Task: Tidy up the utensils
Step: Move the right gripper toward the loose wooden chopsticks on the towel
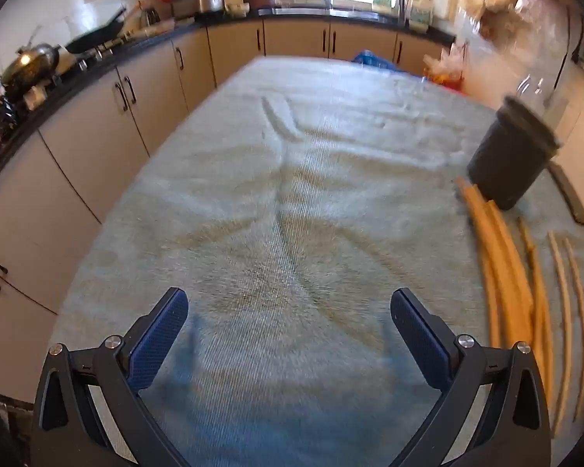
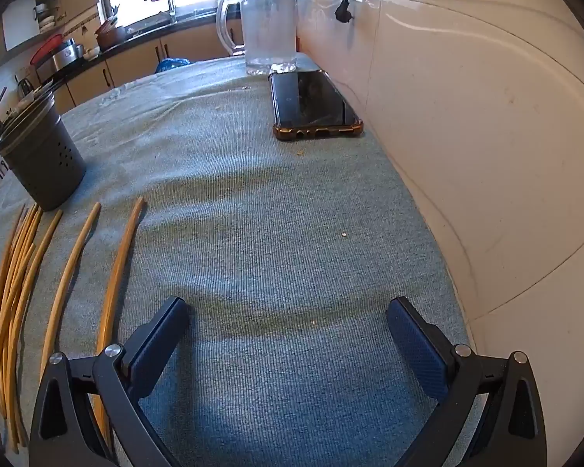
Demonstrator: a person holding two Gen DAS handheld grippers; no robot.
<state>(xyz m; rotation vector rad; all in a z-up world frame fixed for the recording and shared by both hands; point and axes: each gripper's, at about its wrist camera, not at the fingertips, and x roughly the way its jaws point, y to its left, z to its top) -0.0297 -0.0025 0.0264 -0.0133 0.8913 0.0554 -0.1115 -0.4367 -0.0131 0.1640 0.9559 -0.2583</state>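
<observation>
Though loose — chopsticks pale, slender

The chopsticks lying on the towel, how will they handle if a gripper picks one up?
The chopsticks look thin and stiff, so probably light and rigid. Their slim round shafts may roll or slip between wide jaws. The ribbed towel likely keeps them from rolling far when nudged.

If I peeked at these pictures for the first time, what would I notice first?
Probably the wooden chopsticks lying loose in a row on the blue-green towel, just in front of the dark utensil holder standing upright. Next, the black phone lying flat near the white wall, with a tall clear jug behind it. Both grippers, left and right, are wide open and empty above the towel.
</observation>
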